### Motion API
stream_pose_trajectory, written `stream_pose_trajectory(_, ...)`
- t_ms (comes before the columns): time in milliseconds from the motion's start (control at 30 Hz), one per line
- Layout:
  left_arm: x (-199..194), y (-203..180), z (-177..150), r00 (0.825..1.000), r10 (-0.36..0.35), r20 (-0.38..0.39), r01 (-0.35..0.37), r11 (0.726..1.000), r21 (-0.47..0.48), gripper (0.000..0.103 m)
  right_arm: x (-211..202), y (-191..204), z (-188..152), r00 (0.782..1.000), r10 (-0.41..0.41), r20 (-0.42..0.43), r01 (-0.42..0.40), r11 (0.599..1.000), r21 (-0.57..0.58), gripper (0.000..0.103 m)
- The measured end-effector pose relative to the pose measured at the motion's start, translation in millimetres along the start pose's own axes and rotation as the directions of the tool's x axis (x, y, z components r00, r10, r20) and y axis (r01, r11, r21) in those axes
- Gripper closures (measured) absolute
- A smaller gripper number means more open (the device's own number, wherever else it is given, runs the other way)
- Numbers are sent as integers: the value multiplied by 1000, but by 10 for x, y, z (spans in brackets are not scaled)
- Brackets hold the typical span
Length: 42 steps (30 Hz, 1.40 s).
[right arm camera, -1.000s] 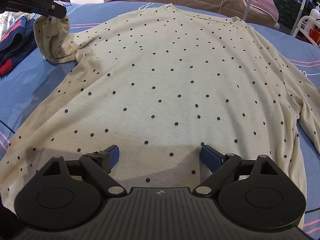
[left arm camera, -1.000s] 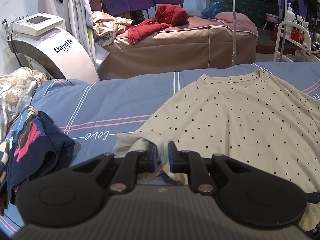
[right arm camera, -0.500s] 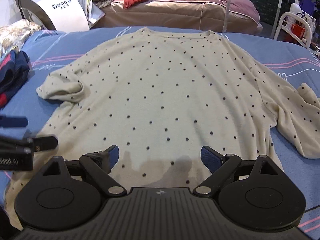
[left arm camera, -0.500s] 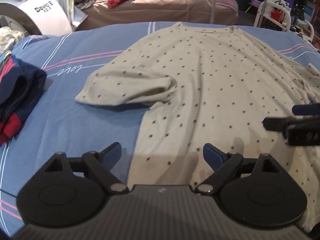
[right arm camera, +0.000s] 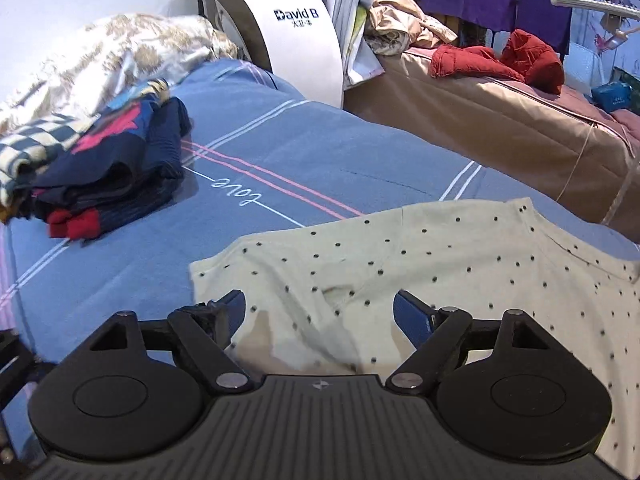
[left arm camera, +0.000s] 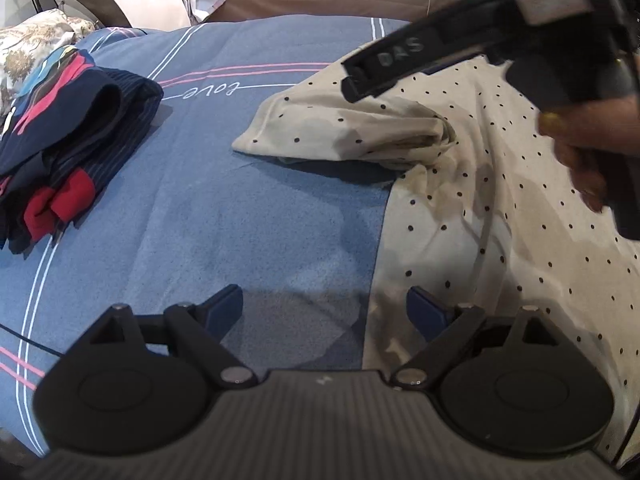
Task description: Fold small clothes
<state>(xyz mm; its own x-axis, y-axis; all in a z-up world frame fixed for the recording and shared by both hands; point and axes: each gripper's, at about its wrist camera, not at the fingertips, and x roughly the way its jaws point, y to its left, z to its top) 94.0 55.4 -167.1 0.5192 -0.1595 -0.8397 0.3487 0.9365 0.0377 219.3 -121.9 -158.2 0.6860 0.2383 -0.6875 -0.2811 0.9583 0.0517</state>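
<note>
A beige polka-dot shirt (left arm camera: pixel 500 208) lies flat on the blue striped bed sheet (left arm camera: pixel 248 216). Its left sleeve (left arm camera: pixel 344 136) is folded back in a loose lump. My left gripper (left arm camera: pixel 325 308) is open and empty, above the shirt's left side edge and the sheet. Held by a hand (left arm camera: pixel 588 148), the right gripper reaches in from the upper right, one finger (left arm camera: pixel 400 56) over the sleeve. In the right wrist view my right gripper (right arm camera: pixel 320 310) is open just above the sleeve (right arm camera: pixel 304 276), with cloth below the gap but not pinched.
A stack of dark folded clothes (left arm camera: pixel 68 140) (right arm camera: pixel 112 168) sits on the sheet to the left. Behind it are a floral quilt (right arm camera: pixel 100 52) and a white machine (right arm camera: pixel 280 20). A second bed with a red garment (right arm camera: pixel 500 56) stands beyond.
My left gripper let go of the sleeve, opened wide and drew back toward the shirt's side edge. My right gripper swung left from the shirt's middle to the left sleeve.
</note>
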Motion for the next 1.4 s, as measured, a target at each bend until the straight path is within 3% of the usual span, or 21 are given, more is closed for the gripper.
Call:
stream_pose_trajectory(67, -13, 30, -39, 1000, 4, -3, -4, 1000, -3, 9, 294, 0, 84, 997, 33, -67, -32, 999, 13, 1)
stream_pose_trajectory(100, -17, 46, -55, 1000, 8, -6, -8, 1000, -3, 9, 418, -6, 79, 993, 46, -112, -43, 999, 27, 49)
stream_pose_trajectory(133, -10, 59, -70, 1000, 9, -10, -9, 1000, -1, 8, 494, -5, 65, 987, 60, -148, -54, 998, 45, 77)
stream_pose_trajectory(167, -4, 72, -81, 1000, 12, -14, -12, 1000, 2, 8, 502, -20, 47, 984, 88, -155, -76, 994, 80, 91)
stream_pose_trajectory(200, 3, 86, -86, 1000, 18, -17, -18, 1000, 2, 8, 463, -47, 37, 986, 103, -134, -88, 989, 115, 95)
stream_pose_trajectory(300, 29, 114, -68, 1000, 23, -21, -23, 1000, -9, 8, 74, -227, 19, 999, 51, 10, -52, 971, 234, 96)
stream_pose_trajectory(367, 33, 115, -40, 1000, 17, -16, -17, 1000, -17, 8, -281, -473, -36, 993, 34, 115, -72, 934, 351, 96)
stream_pose_trajectory(467, 19, 68, 12, 1000, 5, 3, -5, 1000, -15, 8, -861, -936, -250, 970, -106, 218, -21, 860, 510, 96)
stream_pose_trajectory(600, 36, -66, 68, 1000, -11, 5, 11, 1000, 8, 8, -1480, -1495, -812, 929, -331, 168, 135, 723, 678, 95)
stream_pose_trajectory(667, 53, -148, 95, 1000, -17, 5, 17, 1000, 25, 8, -1623, -1664, -1143, 928, -362, 91, 190, 669, 718, 90)
stream_pose_trajectory(733, 86, -255, 124, 1000, -26, 0, 26, 999, 47, 8, -1673, -1770, -1494, 936, -351, 28, 213, 628, 749, 65)
stream_pose_trajectory(800, 94, -359, 152, 999, -32, -3, 32, 997, 66, 8, -1690, -1846, -1769, 946, -323, -39, 227, 571, 789, 17)
stream_pose_trajectory(867, 95, -438, 170, 999, -32, 0, 32, 996, 85, 7, -1778, -1844, -1954, 940, -339, -37, 222, 524, 822, 14)
stream_pose_trajectory(900, 98, -473, 176, 1000, -29, 1, 29, 995, 97, 6, -1807, -1810, -1989, 937, -348, -26, 218, 525, 823, 15)
stream_pose_trajectory(967, 101, -536, 180, 1000, -20, -1, 20, 993, 119, 6, -1851, -1781, -1973, 937, -348, 1, 209, 564, 799, 15)
stream_pose_trajectory(1100, 87, -569, 167, 1000, -14, -12, 16, 990, 137, 6, -1832, -1886, -1681, 925, -375, 58, 247, 710, 659, 15)
stream_pose_trajectory(1167, 75, -573, 159, 1000, -10, -16, 12, 990, 140, 6, -1754, -2016, -1533, 920, -388, 55, 278, 747, 604, 18)
stream_pose_trajectory(1233, 65, -567, 150, 1000, -5, -22, 9, 990, 143, 5, -1558, -2176, -1336, 940, -340, 25, 274, 798, 537, 25)
stream_pose_trajectory(1333, 45, -562, 139, 1000, -3, -28, 7, 989, 150, 5, -1221, -2218, -1076, 978, -207, -10, 196, 905, 377, 30)
stream_pose_trajectory(1400, 31, -559, 130, 999, 0, -32, 5, 987, 159, 4, -970, -2137, -959, 978, -195, -75, 207, 951, 230, 30)
